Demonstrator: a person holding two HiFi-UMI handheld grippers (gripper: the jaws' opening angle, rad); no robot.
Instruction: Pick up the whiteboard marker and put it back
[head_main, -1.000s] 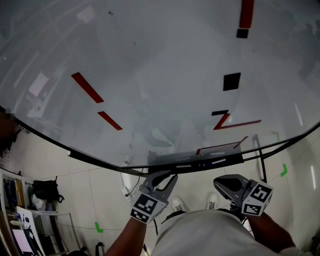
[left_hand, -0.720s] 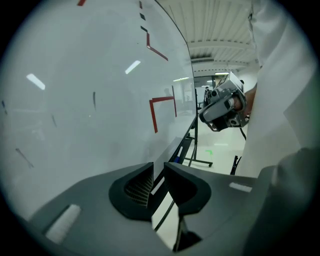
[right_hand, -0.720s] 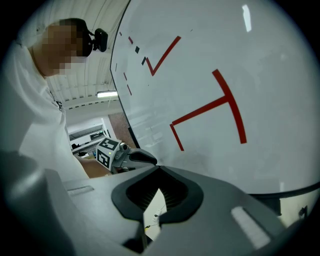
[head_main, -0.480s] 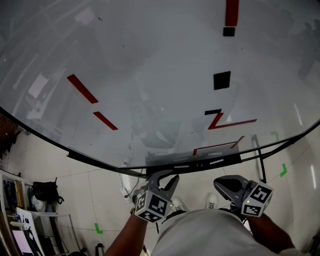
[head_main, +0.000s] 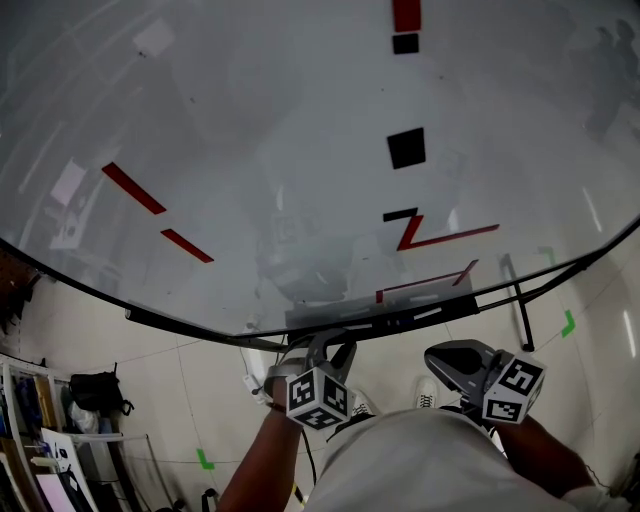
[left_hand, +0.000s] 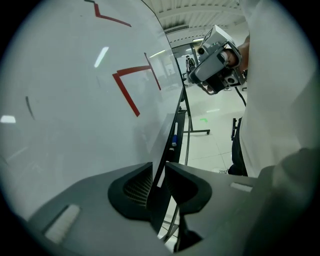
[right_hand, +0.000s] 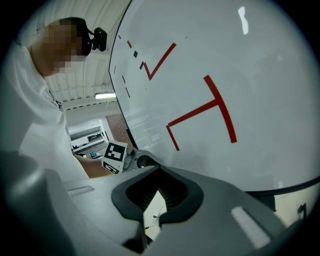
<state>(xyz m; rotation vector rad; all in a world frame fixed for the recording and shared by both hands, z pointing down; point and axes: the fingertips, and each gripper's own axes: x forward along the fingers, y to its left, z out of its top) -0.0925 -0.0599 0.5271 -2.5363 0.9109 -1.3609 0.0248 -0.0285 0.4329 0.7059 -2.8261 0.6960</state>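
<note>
Filling the far side is a whiteboard (head_main: 250, 150) marked with red lines and black squares, its tray (head_main: 390, 322) running along the lower edge above a tiled floor (head_main: 190, 400). The left hand-held gripper (head_main: 325, 346) sits just below the tray with its jaws a narrow gap apart and nothing between them. The whiteboard marker (left_hand: 173, 142), white with a blue cap, lies farther along the tray. To the right, the other hand-held gripper (head_main: 432, 356) hangs near the person's body, jaws together and empty.
</note>
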